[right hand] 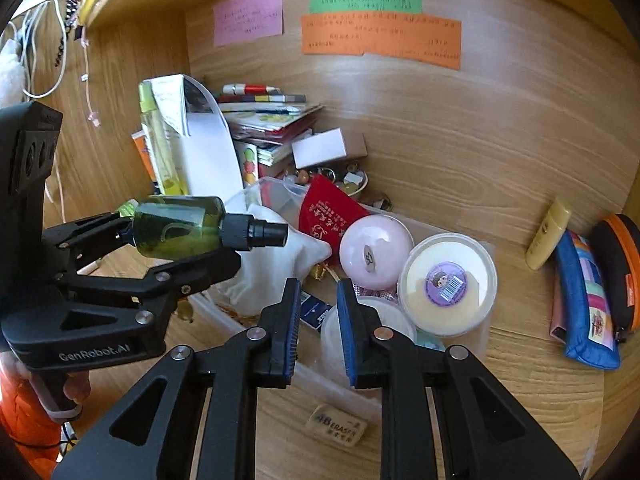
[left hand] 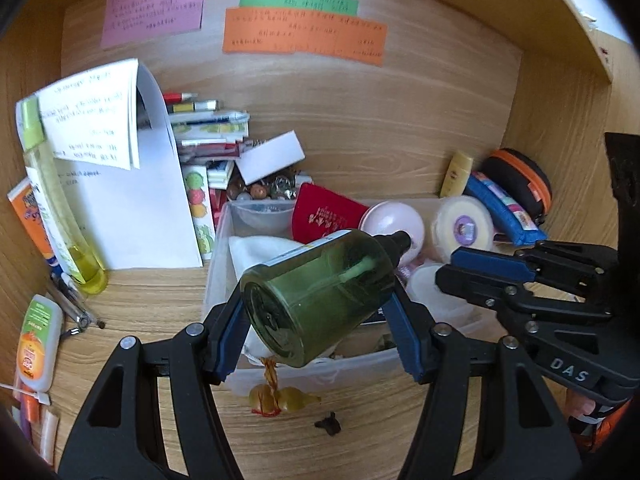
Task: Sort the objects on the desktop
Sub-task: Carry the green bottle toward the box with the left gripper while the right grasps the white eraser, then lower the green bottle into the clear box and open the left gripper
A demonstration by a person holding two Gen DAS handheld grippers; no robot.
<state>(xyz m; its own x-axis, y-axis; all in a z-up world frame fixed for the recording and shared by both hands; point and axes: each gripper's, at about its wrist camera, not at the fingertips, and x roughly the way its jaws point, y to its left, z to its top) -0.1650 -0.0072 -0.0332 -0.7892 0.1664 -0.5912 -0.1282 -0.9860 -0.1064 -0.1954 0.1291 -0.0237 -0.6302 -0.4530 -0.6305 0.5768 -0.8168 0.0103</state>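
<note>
My left gripper (left hand: 316, 300) is shut on a green spray bottle (left hand: 320, 292) with a black cap and holds it on its side above a clear plastic bin (left hand: 312, 372). The bottle also shows in the right wrist view (right hand: 180, 226), cap pointing right. My right gripper (right hand: 318, 308) is empty, its jaws a narrow gap apart, above the bin's (right hand: 344, 392) near side. It also shows in the left wrist view (left hand: 472, 276). The bin holds a white cloth (right hand: 276, 272), a red pouch (right hand: 328, 210), a pink round case (right hand: 376, 252) and a cream tub (right hand: 446, 284).
A paper pad (left hand: 128, 184), a stack of booklets (left hand: 208, 136) and a tall yellow bottle (left hand: 60, 208) stand at the back left. A blue pencil case (right hand: 584, 304), an orange-trimmed pouch (right hand: 620, 268) and a small yellow tube (right hand: 546, 240) lie right. An eraser (right hand: 336, 426) lies in front.
</note>
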